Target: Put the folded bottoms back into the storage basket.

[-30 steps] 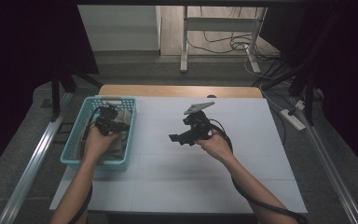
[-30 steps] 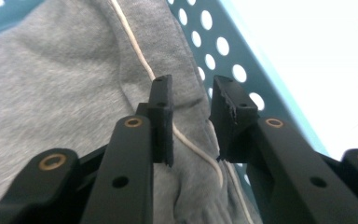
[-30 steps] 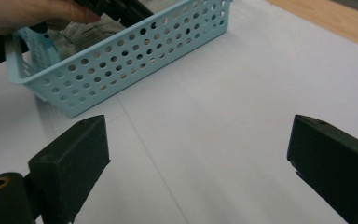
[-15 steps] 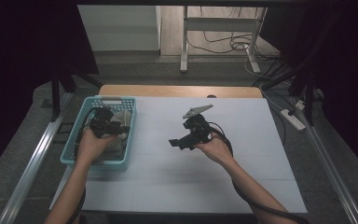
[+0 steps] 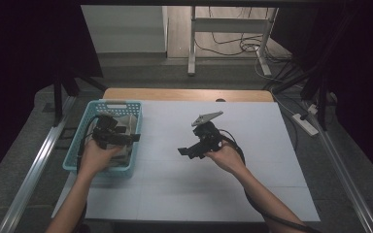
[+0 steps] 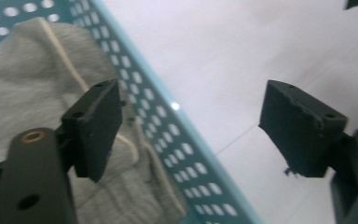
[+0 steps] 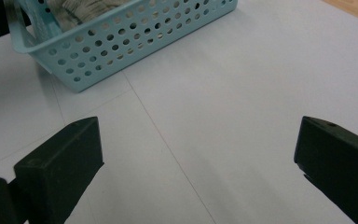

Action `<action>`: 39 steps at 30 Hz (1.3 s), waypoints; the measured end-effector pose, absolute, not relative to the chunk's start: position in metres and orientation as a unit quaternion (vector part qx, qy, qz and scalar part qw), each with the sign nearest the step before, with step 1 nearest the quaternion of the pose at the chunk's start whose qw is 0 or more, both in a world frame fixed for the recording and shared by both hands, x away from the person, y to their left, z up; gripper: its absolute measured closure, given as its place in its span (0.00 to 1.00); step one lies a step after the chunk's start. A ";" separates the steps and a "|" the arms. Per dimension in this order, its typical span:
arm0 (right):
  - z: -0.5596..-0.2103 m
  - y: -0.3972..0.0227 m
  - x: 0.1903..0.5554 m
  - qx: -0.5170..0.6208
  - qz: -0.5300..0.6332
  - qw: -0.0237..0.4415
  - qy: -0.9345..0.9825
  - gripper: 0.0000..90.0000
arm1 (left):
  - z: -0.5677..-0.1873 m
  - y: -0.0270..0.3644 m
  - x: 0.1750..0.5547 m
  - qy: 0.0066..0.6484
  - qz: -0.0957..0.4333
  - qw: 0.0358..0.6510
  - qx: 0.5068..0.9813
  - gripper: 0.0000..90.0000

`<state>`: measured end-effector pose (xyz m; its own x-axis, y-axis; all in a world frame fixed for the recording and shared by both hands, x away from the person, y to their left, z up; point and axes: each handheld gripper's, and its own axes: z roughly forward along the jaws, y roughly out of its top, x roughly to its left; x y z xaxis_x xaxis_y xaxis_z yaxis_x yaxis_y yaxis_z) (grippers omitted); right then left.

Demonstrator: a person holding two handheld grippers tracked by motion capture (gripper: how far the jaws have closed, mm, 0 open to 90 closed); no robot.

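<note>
Grey knitted cloth with a cream cord (image 6: 37,70) is lying in the perforated light-blue plastic basket (image 5: 76,148) at the left of the white table cover (image 5: 272,160). In the high view it's the pale heap under the left hand, inside the basket walls.

Left gripper (image 6: 191,130): jaws have just been opening and now stand wide apart, nothing between them. One pad hangs over the cloth, the other is out past the basket's side wall, over the table. So the rim sits between the jaws, cloth is released. High view puts this gripper (image 5: 126,137) over the basket's right side.

Right gripper (image 7: 196,163): jaws spread wide, empty, hovering above bare table mid-sheet, basket off at the far corner of its view. In the high view it (image 5: 187,151) points left toward the basket, well apart from it.

Risks as I read it:
- Left jaws straddle the basket wall. Pull away sideways or close now and a pad could catch the rim and drag or tip the basket.
- Cord looks loose near the inner pad; it could snag on withdrawal and haul the cloth back out.
- Cloth sits bunched against that wall, may ride up over the rim if nudged.

Can't tell whether any cloth overhangs the far side.
</note>
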<state>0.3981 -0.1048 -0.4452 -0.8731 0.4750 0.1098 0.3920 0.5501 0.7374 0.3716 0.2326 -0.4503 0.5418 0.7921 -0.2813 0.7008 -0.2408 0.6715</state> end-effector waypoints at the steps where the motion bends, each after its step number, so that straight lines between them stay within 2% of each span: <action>1: -0.445 -0.105 0.398 0.248 0.406 0.049 0.878 0.02 | -0.450 0.231 0.369 0.472 0.054 0.397 0.786 0.22; 17: -0.444 -0.107 0.388 0.234 0.405 0.065 0.882 0.00 | -0.450 0.220 0.333 0.435 0.043 0.426 0.792 0.05; 39: -0.442 -0.118 0.365 0.223 0.405 0.076 0.884 0.00 | -0.455 0.229 0.277 0.417 0.027 0.459 0.784 0.01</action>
<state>0.3650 -0.1184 -0.4417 -0.8890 0.4555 0.0465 0.3326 0.5727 0.7493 0.2773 0.2294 -0.4552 0.6508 0.6786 -0.3405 0.6293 -0.2313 0.7420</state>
